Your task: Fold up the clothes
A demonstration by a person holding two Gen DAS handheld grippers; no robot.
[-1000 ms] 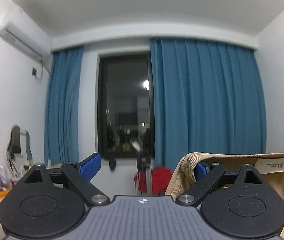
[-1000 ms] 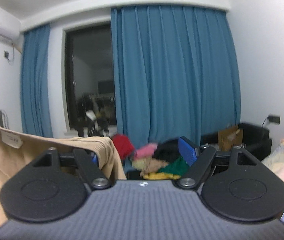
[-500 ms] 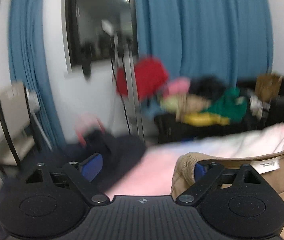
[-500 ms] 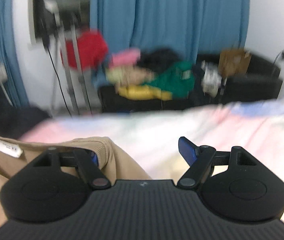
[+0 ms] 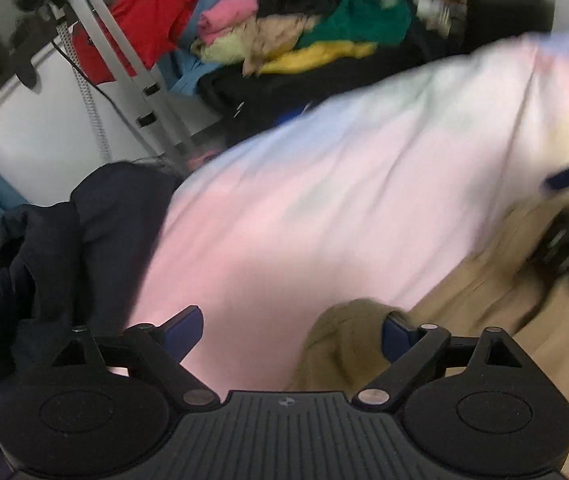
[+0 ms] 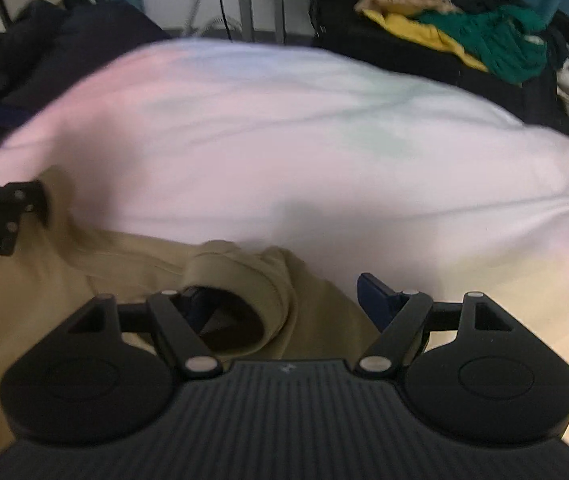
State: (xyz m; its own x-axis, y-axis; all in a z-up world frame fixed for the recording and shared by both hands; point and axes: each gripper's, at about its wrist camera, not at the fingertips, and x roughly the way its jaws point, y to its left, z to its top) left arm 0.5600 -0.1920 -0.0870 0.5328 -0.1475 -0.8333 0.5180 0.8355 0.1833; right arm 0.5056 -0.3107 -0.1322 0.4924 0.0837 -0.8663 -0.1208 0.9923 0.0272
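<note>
A tan knit garment [image 5: 484, 280] lies partly spread on the pastel pink-and-white bed sheet [image 5: 324, 200]. One bunched edge [image 5: 348, 344] hangs over the right finger of my left gripper [image 5: 288, 330]. Its jaws are opening and stand wide, with cloth only at the right pad. In the right wrist view the garment's ribbed edge [image 6: 244, 268] loops over the left finger of my right gripper [image 6: 284, 300]. Those jaws also stand wide, and the right pad [image 6: 372, 292] is bare above the sheet [image 6: 284, 140]. Both grippers point steeply down at the bed.
Dark navy clothing [image 5: 64, 240] is heaped at the bed's left edge. Beyond the bed, a pile of green, yellow, pink and black clothes [image 5: 324, 32] lies on a black seat. A metal stand [image 5: 124, 60] with a red garment [image 5: 144, 12] is at the back left.
Both views have swung from the window and blue curtains down to the bed. The tan garment, held up in the air before, has come down onto the sheet.
</note>
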